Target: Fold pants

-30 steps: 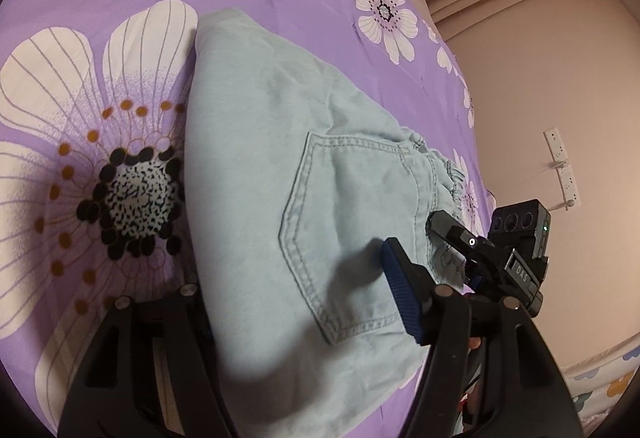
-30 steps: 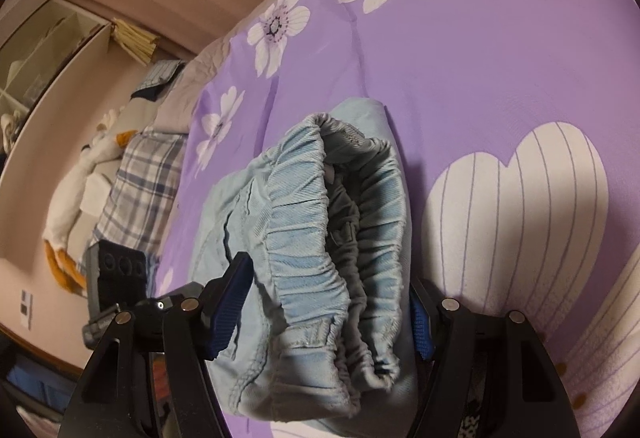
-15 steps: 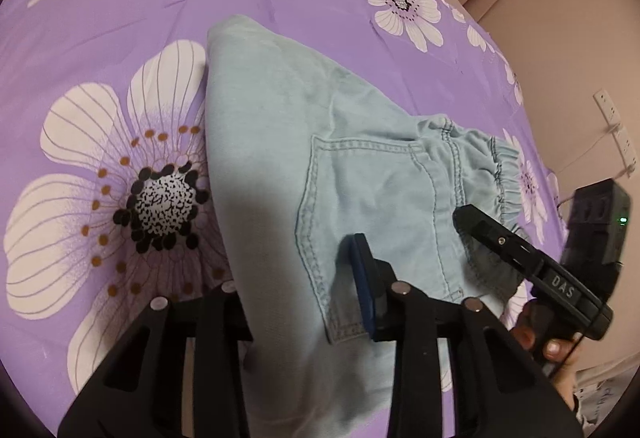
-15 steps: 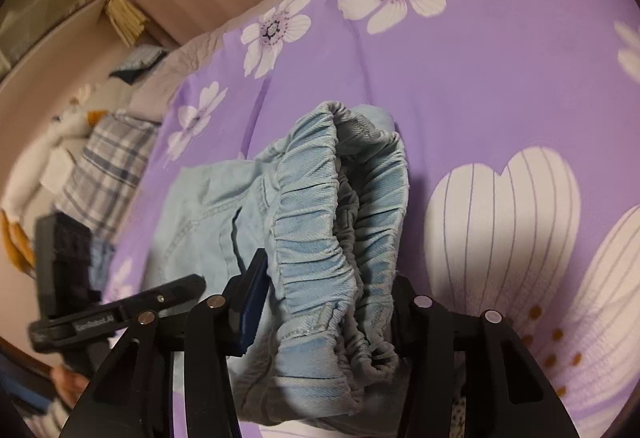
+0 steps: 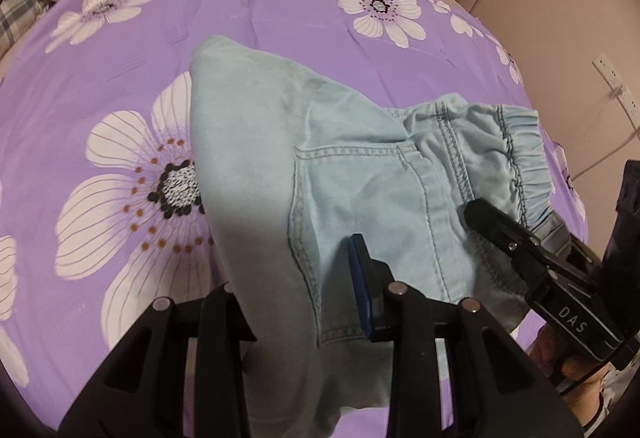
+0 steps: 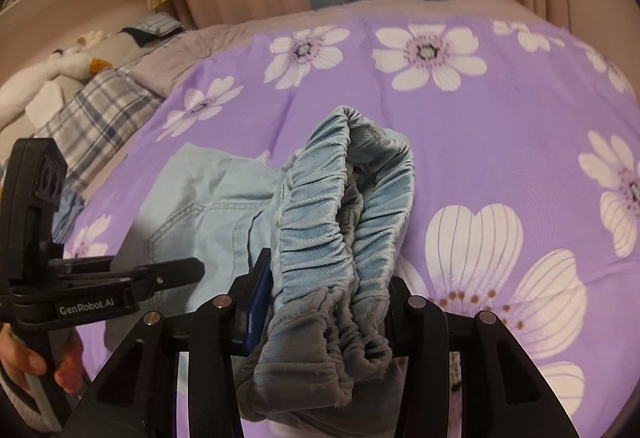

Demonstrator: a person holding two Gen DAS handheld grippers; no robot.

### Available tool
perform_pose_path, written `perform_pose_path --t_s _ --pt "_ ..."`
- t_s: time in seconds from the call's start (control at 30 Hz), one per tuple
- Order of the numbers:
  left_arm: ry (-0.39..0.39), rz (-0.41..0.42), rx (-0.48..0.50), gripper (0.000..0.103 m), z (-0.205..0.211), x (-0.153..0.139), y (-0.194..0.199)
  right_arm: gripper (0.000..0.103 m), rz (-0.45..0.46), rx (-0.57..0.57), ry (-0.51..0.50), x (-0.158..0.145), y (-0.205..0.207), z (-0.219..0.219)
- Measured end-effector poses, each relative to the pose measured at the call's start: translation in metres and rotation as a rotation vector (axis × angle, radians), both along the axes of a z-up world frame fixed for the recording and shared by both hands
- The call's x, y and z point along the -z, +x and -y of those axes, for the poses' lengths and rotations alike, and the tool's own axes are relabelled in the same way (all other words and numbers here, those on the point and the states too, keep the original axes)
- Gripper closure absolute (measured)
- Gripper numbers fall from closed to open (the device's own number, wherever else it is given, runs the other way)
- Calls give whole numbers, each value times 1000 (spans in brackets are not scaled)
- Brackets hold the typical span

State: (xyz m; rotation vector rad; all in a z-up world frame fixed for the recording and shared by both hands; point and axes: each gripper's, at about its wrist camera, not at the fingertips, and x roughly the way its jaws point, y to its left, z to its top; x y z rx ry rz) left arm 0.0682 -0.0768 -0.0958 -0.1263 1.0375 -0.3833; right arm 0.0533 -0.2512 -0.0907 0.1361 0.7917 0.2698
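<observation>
Grippers are both clamped on the pants (image 5: 348, 174): the left gripper (image 5: 296, 302) pinches the folded edge beside the back pocket (image 5: 360, 214), and the right gripper (image 6: 324, 314), jaws closing further, bites the gathered elastic waistband (image 6: 344, 222). A second ago both stood wider around cloth lying flat; now the near end is raised off the purple floral bedspread (image 5: 120, 50), so a fold-over looks under way. Far end lies on the bedspread. Open bedspread lies far and left; the right edge near the wall (image 5: 580, 38) is close.

"DAS" on right hand-held gripper (image 5: 516, 234) body; "GenRobot.AI" on left hand-held gripper (image 6: 176, 272) body.
</observation>
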Motion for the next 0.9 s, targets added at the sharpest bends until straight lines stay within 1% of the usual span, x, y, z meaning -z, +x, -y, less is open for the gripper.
perform_pose_path --t_s 0.33,0.6,0.9 --pt "11 60 -23 72 -11 -30 -44 57 77 -49 -37 -26 -32 -13" --pt "12 107 -38 72 -18 -49 -66 57 128 -72 -53 -40 -50 -22" --pt "22 157 -51 72 -28 -63 -86 57 173 -98 -64 -51 -61 -30"
